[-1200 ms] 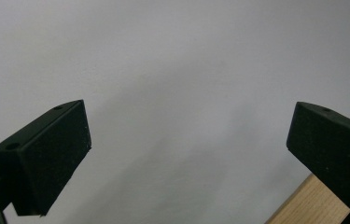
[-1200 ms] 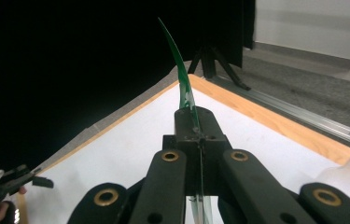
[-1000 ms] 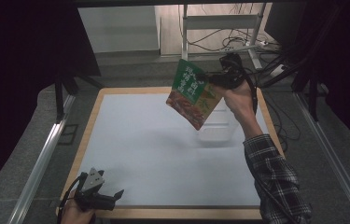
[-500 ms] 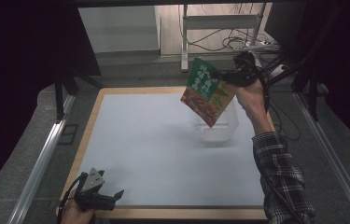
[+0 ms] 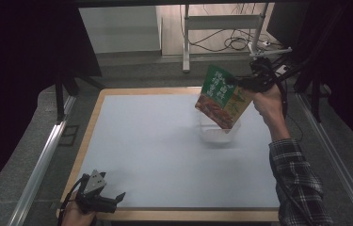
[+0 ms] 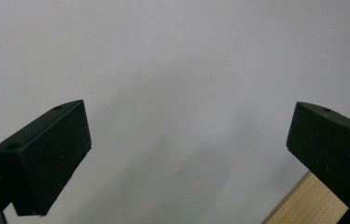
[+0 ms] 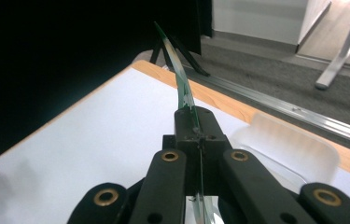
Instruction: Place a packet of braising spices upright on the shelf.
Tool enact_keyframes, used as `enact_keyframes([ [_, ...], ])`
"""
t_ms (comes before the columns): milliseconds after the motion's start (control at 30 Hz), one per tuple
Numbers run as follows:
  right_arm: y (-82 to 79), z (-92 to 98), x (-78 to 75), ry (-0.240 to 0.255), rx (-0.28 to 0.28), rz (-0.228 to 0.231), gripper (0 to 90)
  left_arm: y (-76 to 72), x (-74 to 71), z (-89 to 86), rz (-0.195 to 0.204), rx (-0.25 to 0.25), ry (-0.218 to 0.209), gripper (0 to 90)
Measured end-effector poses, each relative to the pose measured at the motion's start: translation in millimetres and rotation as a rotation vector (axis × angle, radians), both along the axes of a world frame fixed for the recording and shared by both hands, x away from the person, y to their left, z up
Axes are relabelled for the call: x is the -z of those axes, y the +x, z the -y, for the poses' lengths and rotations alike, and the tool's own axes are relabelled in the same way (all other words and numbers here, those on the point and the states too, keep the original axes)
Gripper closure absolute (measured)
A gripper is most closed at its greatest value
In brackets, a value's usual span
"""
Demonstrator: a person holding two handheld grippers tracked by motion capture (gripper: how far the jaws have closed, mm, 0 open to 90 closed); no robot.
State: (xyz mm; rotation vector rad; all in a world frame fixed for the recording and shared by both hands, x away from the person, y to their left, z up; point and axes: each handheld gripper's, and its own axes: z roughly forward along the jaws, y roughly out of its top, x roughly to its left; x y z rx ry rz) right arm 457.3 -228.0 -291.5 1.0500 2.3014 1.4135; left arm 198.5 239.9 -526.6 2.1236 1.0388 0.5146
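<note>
A green and red food pouch [image 5: 220, 96] hangs tilted in the air over the table's right side, with my right gripper [image 5: 238, 84] shut on its upper right edge. In the right gripper view the pouch [image 7: 178, 77] shows edge-on, pinched between the jaws of my right gripper [image 7: 197, 138]. A clear plastic container [image 5: 219, 132] sits on the white mat just below the pouch, also visible as the container [image 7: 289, 149] to the right of the jaws. My left gripper [image 5: 112, 199] rests at the table's near left corner, open with nothing between its pads [image 6: 53, 154].
The white mat [image 5: 155, 146] covers a wooden-edged table [image 5: 183, 214]. Metal rails [image 5: 42, 160] run along both sides. Desk legs and cables [image 5: 240, 40] lie on the floor beyond the far edge. A plaid sleeve [image 5: 301, 188] reaches in from the bottom right.
My right gripper has carried the pouch rightward and slightly farther away, so it now hangs over the clear container. The left gripper has stayed put.
</note>
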Motion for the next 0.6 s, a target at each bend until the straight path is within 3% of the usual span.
enact_keyframes([
  [300,0.4,17.8,10.3,-0.019,0.016,-0.043,88.7,0.0,0.0,0.3,-0.001,0.003,0.003,0.0],
  [467,1.1,21.3,12.3,-0.005,0.014,-0.060,88.6,-0.1,0.0,0.5,0.000,0.005,0.005,0.0],
  [600,0.0,23.6,13.2,0.002,-0.026,-0.077,88.6,0.0,0.0,0.6,0.000,0.008,0.010,0.0],
])
